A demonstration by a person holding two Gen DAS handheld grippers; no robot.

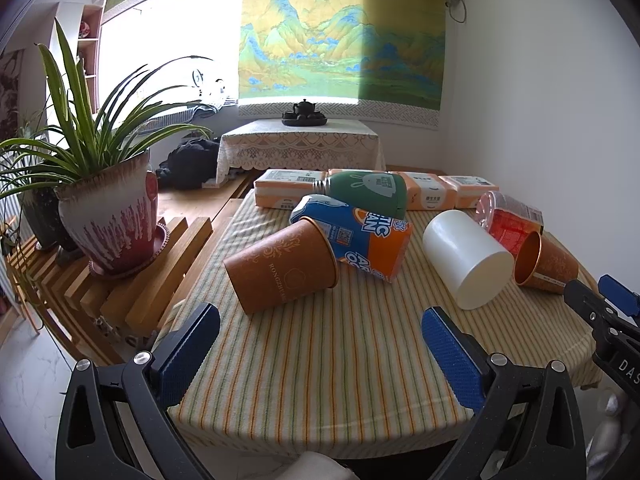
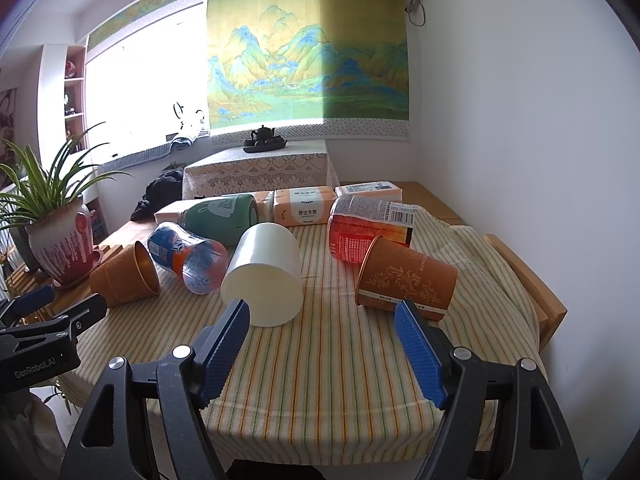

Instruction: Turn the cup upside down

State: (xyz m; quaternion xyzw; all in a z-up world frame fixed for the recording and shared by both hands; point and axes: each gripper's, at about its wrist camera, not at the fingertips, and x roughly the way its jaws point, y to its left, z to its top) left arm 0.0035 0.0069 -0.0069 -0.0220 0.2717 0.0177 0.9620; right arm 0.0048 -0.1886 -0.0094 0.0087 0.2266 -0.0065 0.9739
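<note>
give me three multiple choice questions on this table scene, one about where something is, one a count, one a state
1. Where does the white cup lie?
A. between the two brown cups
B. on the potted plant
C. on the tissue packs

2. How many brown paper cups are on the striped cloth?
A. one
B. two
C. four

3. How are the brown cups placed?
A. upright
B. upside down
C. on their sides

Answers:
1. A, one brown cup lies to its left and the other brown cup to its right.
2. B, only those two show.
3. C, both rest on their sides, mouths open sideways; the left gripper and right gripper are open and hold nothing.
</note>
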